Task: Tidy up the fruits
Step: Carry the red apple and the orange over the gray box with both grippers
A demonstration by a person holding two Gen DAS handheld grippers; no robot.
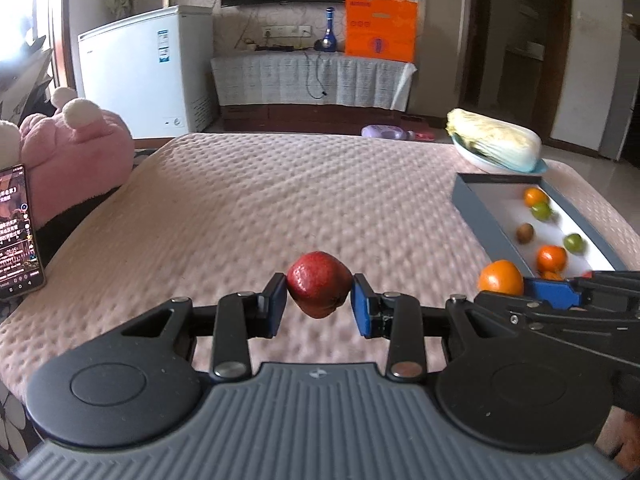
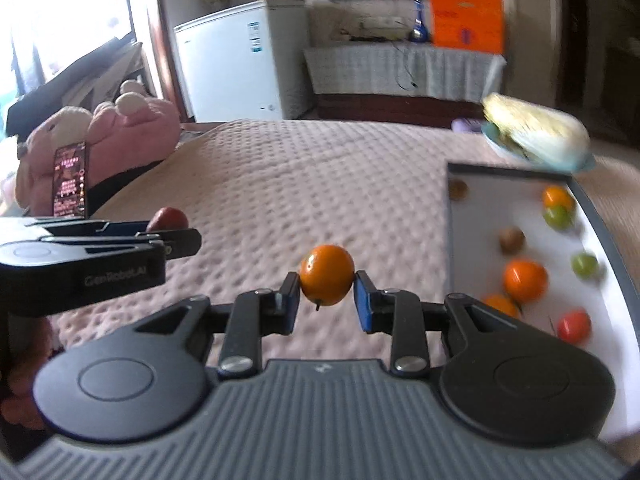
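Observation:
My left gripper is shut on a dark red fruit, lifted above the pink quilted bed cover. My right gripper is shut on a small orange fruit, also off the cover. In the left wrist view the right gripper reaches in from the right edge with that orange fruit. In the right wrist view the left gripper comes in from the left with the red fruit. A grey box with a white floor on the right holds several orange, green, brown and red fruits.
A Chinese cabbage on a plate sits behind the box. A pink plush toy and a lit phone stand at the left edge of the bed. A white freezer stands beyond.

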